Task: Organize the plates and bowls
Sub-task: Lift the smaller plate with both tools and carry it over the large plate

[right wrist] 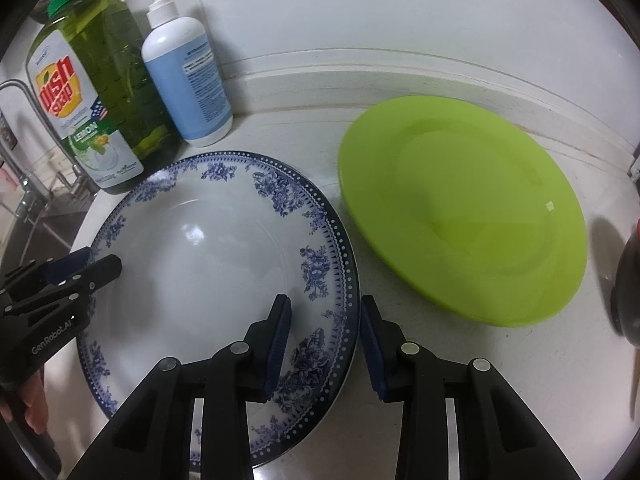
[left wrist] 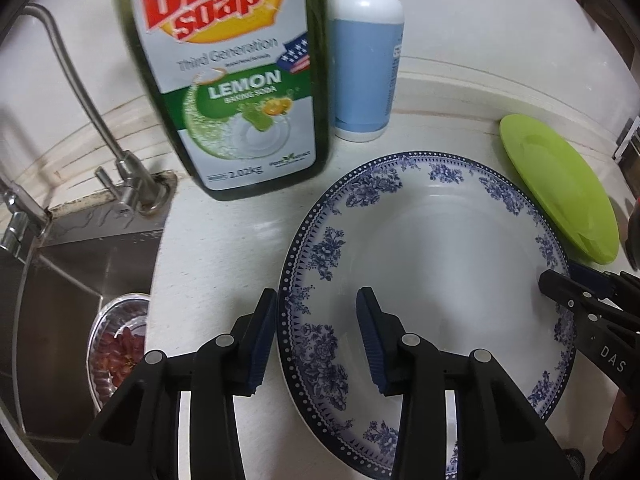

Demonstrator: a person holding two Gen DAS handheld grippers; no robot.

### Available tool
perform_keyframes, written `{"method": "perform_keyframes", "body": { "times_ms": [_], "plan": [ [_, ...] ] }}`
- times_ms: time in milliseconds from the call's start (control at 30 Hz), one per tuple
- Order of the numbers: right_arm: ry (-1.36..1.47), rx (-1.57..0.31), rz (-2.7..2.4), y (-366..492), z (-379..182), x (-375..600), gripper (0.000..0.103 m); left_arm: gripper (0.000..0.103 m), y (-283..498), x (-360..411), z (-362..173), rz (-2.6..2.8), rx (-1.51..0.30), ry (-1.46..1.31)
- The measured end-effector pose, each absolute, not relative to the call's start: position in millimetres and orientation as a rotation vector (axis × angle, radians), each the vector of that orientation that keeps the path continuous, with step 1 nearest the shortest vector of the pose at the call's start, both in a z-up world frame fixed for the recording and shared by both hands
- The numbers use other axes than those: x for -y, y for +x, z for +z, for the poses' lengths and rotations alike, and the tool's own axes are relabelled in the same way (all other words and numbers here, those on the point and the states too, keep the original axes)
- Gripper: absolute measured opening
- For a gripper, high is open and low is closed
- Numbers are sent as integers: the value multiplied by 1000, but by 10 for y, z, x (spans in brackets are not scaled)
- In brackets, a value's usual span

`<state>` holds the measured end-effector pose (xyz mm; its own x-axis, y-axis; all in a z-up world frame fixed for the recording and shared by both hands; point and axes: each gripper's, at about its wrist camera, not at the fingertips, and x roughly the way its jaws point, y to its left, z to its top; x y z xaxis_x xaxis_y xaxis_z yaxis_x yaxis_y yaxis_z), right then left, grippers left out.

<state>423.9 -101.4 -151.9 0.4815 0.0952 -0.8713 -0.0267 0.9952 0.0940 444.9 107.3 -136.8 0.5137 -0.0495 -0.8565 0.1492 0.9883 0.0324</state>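
Both grippers are spread open, straddling opposite rims of the blue-patterned plate (left wrist: 432, 280). The left gripper (left wrist: 316, 336) brackets its left rim; the right gripper (right wrist: 324, 340) brackets its right rim, nearer the green plate (right wrist: 460, 208).

Green soap bottle (left wrist: 236, 80) label: "Dish Soap" in red on yellow, "Third Generation", "LEMON", smaller line below approx. "BAKING SODA", and "2.02kg" at the bottom. A flag emblem sits right of the "Third Generation" line. Blue pump bottle (right wrist: 188, 76): fine print on the label, too small to read. Left gripper (right wrist: 86, 266) body: "GenRobot.AI" in white. Right gripper (left wrist: 560, 280) body: letters "DAS" visible, rest cut off.
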Motion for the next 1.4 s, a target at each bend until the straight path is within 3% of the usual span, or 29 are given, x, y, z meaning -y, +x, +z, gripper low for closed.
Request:
{"method": "perform_keyframes", "body": {
  "times_ms": [833,1400],
  "plan": [
    [50,-991,109,3908,-714,819,36,40,3993,-1245,-652,-42,-1048,55],
    [79,-1154,113,3638,-572,844,35,40,3578,-1133,-399,-39,-1136,136]
  ]
}}
